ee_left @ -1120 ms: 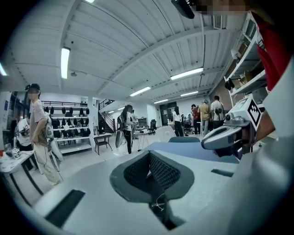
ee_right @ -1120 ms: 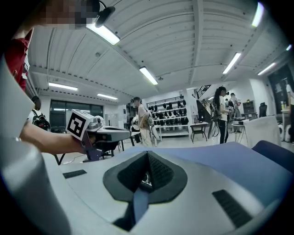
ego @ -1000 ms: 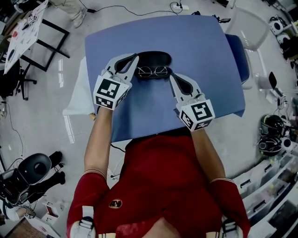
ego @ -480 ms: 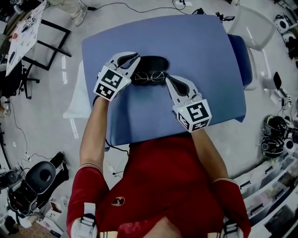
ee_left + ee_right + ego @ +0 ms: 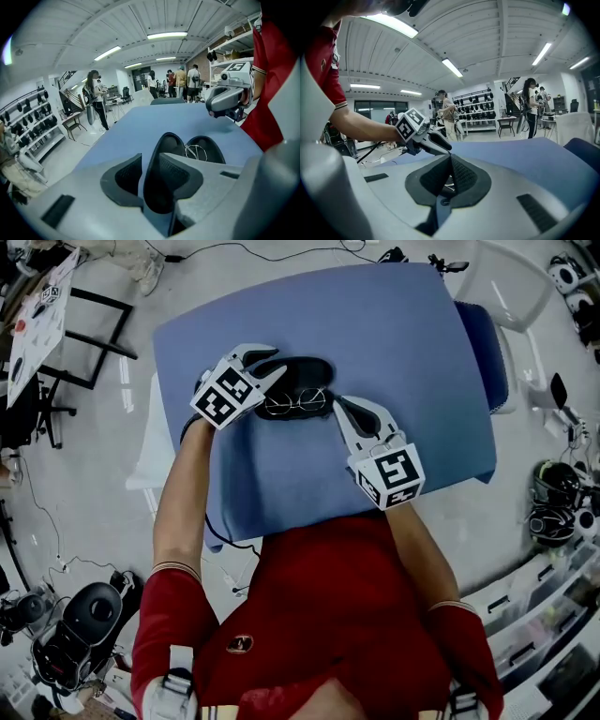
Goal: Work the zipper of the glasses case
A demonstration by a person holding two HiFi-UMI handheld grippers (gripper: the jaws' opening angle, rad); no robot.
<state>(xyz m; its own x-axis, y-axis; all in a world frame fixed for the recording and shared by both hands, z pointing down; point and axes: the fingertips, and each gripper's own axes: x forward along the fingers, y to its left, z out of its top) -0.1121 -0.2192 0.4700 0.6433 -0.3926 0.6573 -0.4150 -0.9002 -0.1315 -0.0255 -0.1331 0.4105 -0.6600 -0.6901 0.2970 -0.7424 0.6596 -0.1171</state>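
My left gripper: jaws opening, glasses case rim between them. Right gripper pinched shut. Risk: the unheld case skids and the glasses spill.

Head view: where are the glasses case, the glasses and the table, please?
glasses case (image 5: 305, 371), head view, its dark far half
glasses (image 5: 296, 402), head view, the bridge between the lenses
table (image 5: 394, 343), head view, bare blue top

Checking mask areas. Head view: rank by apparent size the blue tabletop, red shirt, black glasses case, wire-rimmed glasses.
Largest: blue tabletop and red shirt. They look alike, and the shirt is nearer the camera, so unranked.
Then the open black glasses case.
Smallest: the wire-rimmed glasses in it.
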